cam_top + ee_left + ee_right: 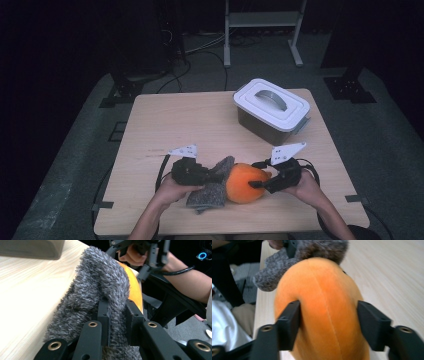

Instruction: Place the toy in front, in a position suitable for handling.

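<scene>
The left tool (212, 175) is pinching a fold of the grey shaggy fabric piece (212, 187), its jaws pressed together on the pile, as the left gripper view confirms (100, 290). The fabric is lying at the near edge of the light wooden worktop (165, 125), touching the round orange plush ball (245, 182) at its 3 o'clock side. The right tool (256, 184) is straddling the ball from 3 o'clock, jaws spread; in the right gripper view one jaw is touching the plush (324, 310) and the other is standing just clear, so no firm grip is showing.

Step in hand, by judgement: the fabric is being steadied while the ball is being taken up. The next move is calling for the right jaws to close evenly across the ball's width.

The near worktop edge is lying close at 6 o'clock. Open room is extending toward 12 o'clock and 9 o'clock. A white-lidded grey plastic box (271, 110) is occupying 1 o'clock, well apart.
</scene>
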### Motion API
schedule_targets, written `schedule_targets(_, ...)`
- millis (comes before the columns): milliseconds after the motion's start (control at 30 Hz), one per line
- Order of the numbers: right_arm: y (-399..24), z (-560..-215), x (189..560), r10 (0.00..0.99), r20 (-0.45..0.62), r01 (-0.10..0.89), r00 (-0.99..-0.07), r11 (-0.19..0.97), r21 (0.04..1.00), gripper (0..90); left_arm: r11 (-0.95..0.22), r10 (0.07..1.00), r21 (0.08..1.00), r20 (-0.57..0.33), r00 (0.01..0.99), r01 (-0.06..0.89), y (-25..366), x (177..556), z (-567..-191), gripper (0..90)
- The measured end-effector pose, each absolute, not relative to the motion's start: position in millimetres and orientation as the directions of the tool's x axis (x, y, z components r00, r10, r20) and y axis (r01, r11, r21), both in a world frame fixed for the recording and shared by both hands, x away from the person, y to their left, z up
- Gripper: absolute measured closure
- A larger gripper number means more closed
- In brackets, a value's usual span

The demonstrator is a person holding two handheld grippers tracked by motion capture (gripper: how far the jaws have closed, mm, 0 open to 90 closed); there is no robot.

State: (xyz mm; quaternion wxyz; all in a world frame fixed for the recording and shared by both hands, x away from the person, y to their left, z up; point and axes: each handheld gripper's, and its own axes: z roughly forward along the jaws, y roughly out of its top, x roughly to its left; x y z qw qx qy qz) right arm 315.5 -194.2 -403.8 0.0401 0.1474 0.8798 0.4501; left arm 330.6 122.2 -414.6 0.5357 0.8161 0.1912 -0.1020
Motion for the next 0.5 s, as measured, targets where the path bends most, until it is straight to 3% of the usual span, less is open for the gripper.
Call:
schedule_targets(233, -170.3, -398.2, 300.1, 0.306, 0.002, 0.203, -0.952, 0.627, 0.752, 24.5, -0.360, 0.183, 0.831, -0.383, 0.905, 0.424, 116.5, 327.6, -416.4, 77.4)
schedule_targets(367, -168.4, -402.9, 299.5, 0.299, -0.029, 0.163, -0.954, 0.598, 0.785, 49.5, -0.356, 0.197, 0.833, -0.376, 0.905, 0.424, 123.8, 328.3, -413.5, 77.3)
schedule_targets(500, -168.2, -403.1, 300.9, 0.256, 0.023, 0.156, -0.966, 0.514, 0.843, 54.2, -0.316, 0.150, 0.867, -0.355, 0.923, 0.385, 130.1, 325.8, -397.4, 77.4)
